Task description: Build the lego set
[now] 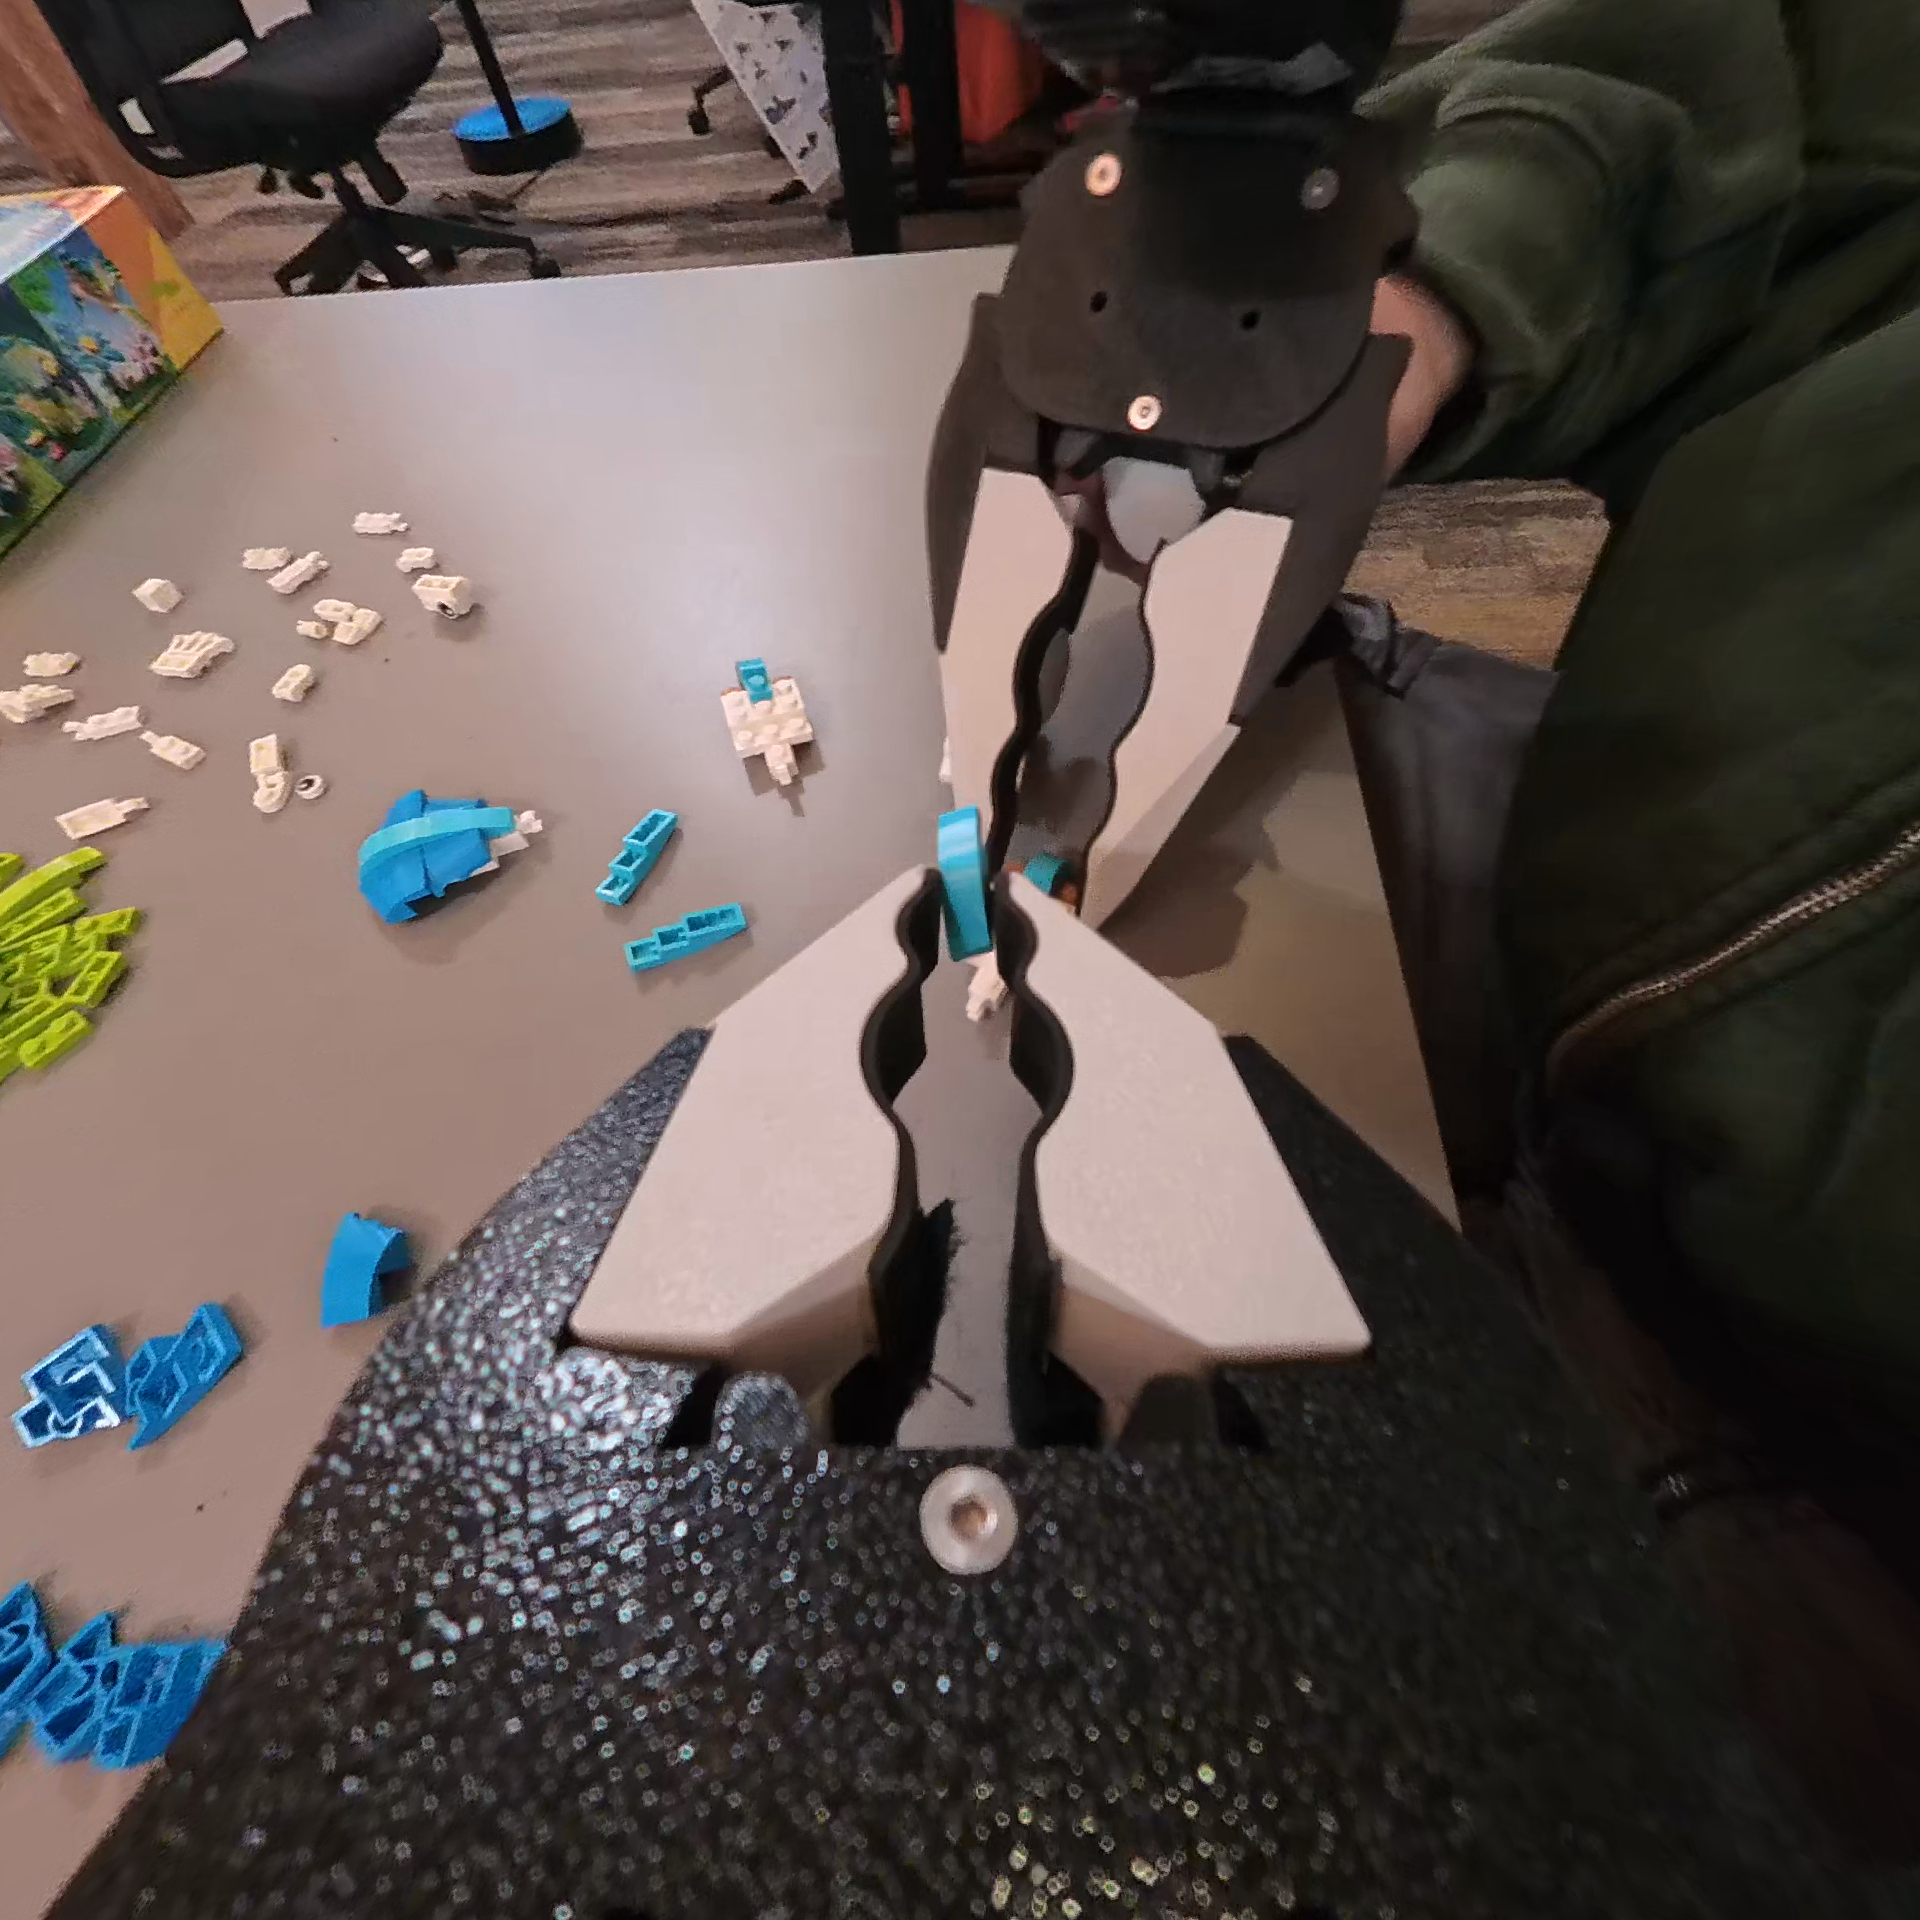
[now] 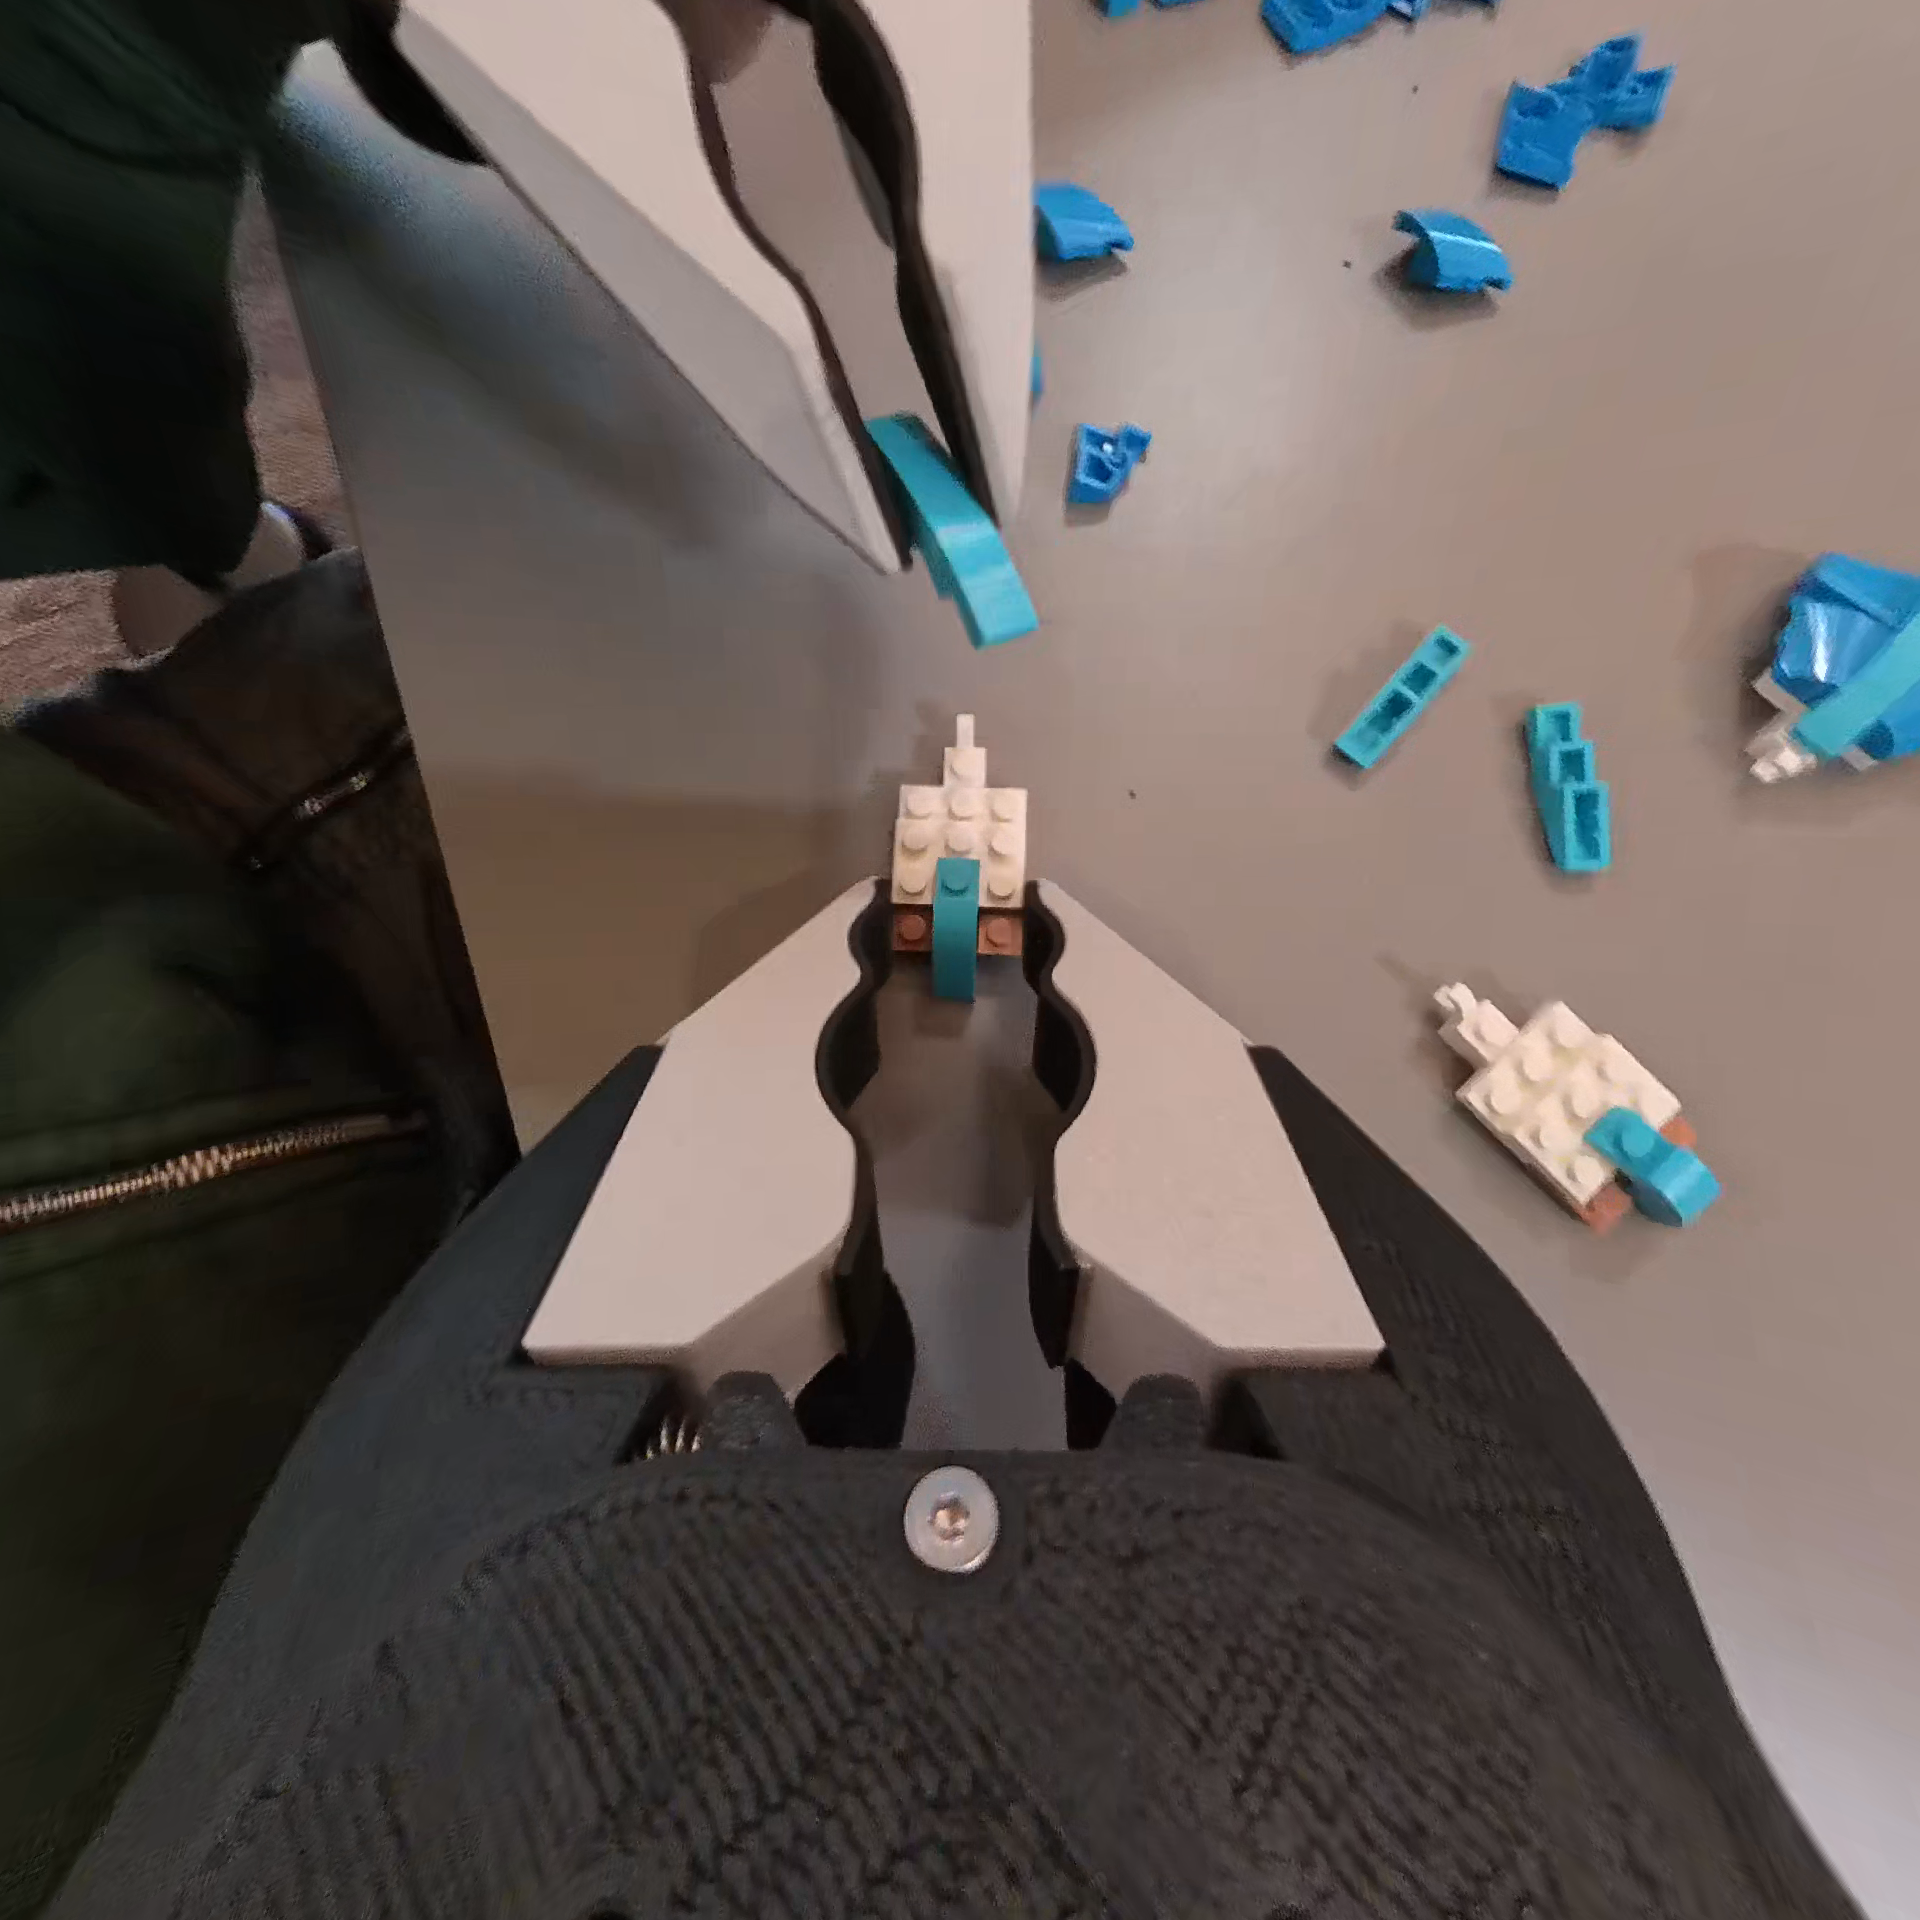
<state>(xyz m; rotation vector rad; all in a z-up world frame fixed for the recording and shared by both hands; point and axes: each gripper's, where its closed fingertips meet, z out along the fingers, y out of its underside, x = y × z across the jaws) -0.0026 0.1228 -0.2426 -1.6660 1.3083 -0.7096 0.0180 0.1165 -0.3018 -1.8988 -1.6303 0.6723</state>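
The left gripper (image 1: 966, 894) pinches a curved teal piece (image 1: 961, 883). The right gripper (image 2: 954, 914) squeezes a small white brick build (image 2: 961, 831); its twin (image 2: 1569, 1101) lies at four o'clock.

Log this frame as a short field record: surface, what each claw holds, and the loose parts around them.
surface: grey table
left claw: shut on a teal curved piece, which juts past the fingertips
right claw: shut on a white brick assembly with a brown base and a teal strip on top
second white assembly: lying on the table
loose parts: white bits, green pile, blue pieces, two teal stepped pieces
box: colourful, at the table's far corner
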